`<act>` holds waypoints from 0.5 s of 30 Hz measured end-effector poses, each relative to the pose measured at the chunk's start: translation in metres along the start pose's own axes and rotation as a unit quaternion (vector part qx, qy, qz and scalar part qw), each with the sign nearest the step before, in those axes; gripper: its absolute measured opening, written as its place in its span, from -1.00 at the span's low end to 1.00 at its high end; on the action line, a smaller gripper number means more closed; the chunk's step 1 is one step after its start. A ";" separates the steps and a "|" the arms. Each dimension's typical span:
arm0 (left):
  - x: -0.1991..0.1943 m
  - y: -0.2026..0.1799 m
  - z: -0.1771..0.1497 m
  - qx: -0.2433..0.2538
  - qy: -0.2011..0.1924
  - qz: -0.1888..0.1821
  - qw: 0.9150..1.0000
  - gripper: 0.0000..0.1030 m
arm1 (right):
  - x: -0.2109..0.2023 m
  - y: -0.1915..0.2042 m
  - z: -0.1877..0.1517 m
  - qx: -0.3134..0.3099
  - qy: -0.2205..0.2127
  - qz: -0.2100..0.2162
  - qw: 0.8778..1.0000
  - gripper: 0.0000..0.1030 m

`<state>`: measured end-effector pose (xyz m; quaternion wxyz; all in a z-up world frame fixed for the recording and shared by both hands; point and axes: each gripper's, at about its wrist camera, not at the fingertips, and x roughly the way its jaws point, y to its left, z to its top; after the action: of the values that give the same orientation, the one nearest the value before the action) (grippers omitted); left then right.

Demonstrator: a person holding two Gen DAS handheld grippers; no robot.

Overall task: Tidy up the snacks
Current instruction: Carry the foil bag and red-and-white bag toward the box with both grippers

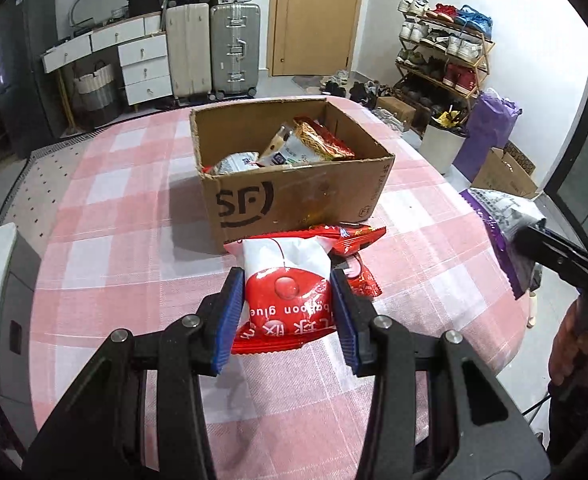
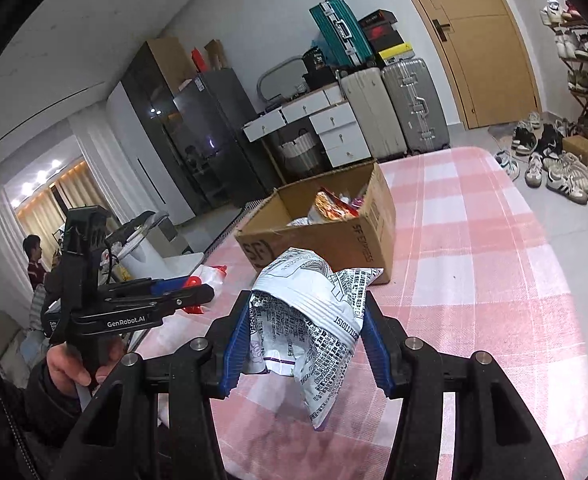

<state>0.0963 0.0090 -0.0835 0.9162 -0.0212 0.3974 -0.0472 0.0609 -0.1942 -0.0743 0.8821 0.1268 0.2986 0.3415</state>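
On the round table with its pink-and-white checked cloth, which carries everything within reach of both hands, the largest thing is the open brown cardboard box with the black SF mark; it stands upright near the middle with its flaps gone and several snack packets already lying loose inside, so I judge it to be the place where the snacks are being gathered. Just in front of its near wall lie two small glossy red packets, flat on the cloth and not yet picked up. The left gripper has its blue-padded jaws pressed against both sides of a puffy red-and-white snack bag printed with "balloon glue", gripping it across the middle so the soft pack cannot slide out; whether the bag is lifted or resting on the cloth I cannot tell. The right gripper, held well to the right of the box and above the table, is clamped on a crumpled silver-white foil packet with black print and a purple edge, which sags below the jaws. Both bags look ready to go into the box.
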 end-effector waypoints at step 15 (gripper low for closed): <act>-0.062 0.015 0.041 -0.019 -0.021 -0.024 0.999 -0.23 | -0.021 0.046 0.061 -0.060 -0.024 0.014 0.998 0.01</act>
<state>0.0854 0.0309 -0.0111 0.9221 -0.0496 0.3788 -0.0613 0.0614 -0.1758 0.0033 0.8901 0.0861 0.2549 0.3678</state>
